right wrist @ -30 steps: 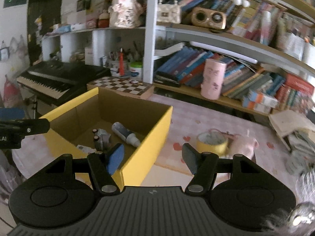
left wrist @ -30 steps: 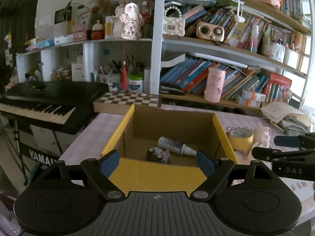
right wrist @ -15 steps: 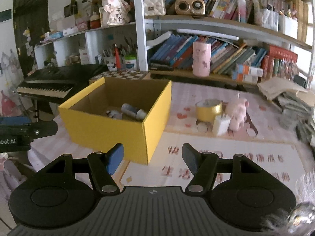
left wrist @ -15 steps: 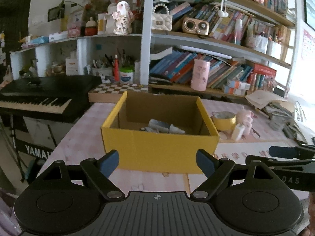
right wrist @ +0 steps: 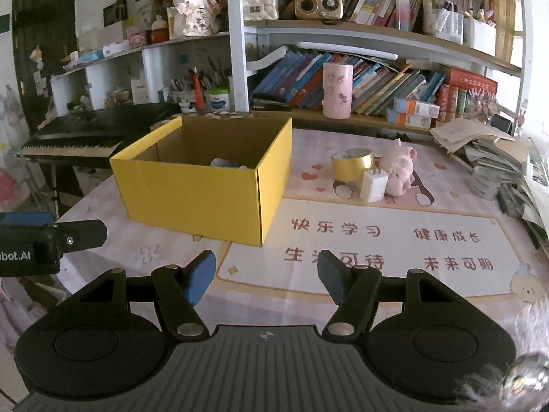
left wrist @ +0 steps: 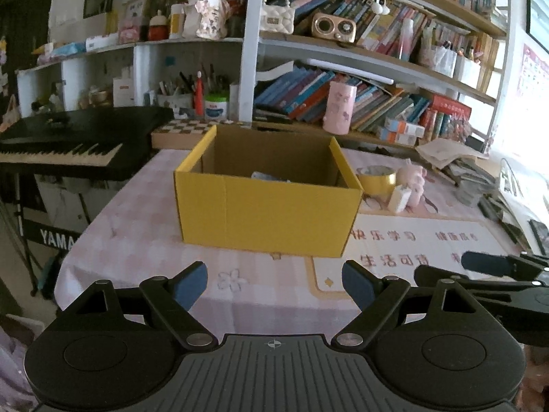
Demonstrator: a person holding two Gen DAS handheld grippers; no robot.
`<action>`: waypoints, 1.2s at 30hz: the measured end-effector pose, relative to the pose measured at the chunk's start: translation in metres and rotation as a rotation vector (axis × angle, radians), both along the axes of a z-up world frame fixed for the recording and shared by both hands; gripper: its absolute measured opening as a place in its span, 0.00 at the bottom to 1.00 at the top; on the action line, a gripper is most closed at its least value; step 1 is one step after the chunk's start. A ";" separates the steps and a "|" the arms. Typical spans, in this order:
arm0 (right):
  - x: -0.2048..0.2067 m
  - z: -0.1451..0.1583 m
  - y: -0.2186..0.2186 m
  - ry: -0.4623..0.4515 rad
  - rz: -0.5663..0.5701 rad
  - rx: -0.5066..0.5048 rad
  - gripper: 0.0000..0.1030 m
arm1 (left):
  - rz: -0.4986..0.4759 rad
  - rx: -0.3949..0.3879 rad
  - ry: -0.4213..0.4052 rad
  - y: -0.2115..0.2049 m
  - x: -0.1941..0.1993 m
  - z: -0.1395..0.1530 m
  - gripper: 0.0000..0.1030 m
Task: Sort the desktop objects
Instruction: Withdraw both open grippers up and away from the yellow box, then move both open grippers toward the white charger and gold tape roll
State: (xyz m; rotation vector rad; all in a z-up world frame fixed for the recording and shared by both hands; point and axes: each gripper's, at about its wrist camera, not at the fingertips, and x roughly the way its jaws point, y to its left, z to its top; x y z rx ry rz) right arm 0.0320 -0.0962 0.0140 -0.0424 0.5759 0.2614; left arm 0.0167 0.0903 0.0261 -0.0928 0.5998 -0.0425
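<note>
- Left gripper hovers above the near table edge, jaws spread wide, nothing between the blue pads.
- Right gripper hovers over the printed desk mat; jaws apart and opening, nothing between them.
- Yellow cardboard box stands open-topped at 11 o'clock from the right gripper, on the pink tablecloth; a bluish-grey item shows inside, details unclear.
- At 1 o'clock from the right gripper, well apart from the box: white charger plug, touching or just beside the pink plush pig; yellow tape roll just behind the plug.
- Farther, at 12 o'clock: bookshelf with a pink cylinder.
- At 10 o'clock: black keyboard.
</note>
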 end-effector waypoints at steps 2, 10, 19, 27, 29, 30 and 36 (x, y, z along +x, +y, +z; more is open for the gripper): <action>-0.004 0.000 0.000 -0.019 -0.007 -0.008 0.65 | -0.004 -0.002 0.001 -0.003 -0.004 -0.003 0.86; -0.015 -0.004 -0.001 -0.011 -0.004 -0.034 0.68 | -0.036 -0.008 -0.002 -0.009 -0.009 -0.007 0.89; -0.021 -0.010 -0.012 0.031 -0.062 -0.037 0.72 | -0.101 -0.030 0.033 -0.020 -0.005 -0.015 0.89; -0.018 -0.013 -0.021 0.041 -0.088 -0.047 0.72 | -0.145 -0.037 0.040 -0.029 0.006 -0.017 0.89; -0.016 -0.013 -0.025 0.040 -0.095 -0.050 0.72 | -0.157 -0.035 0.039 -0.034 0.009 -0.017 0.89; -0.014 -0.013 -0.026 0.040 -0.099 -0.051 0.72 | -0.163 -0.033 0.038 -0.036 0.011 -0.017 0.89; -0.007 -0.012 -0.042 0.039 -0.132 -0.060 0.73 | -0.210 -0.029 0.034 -0.057 0.026 -0.017 0.89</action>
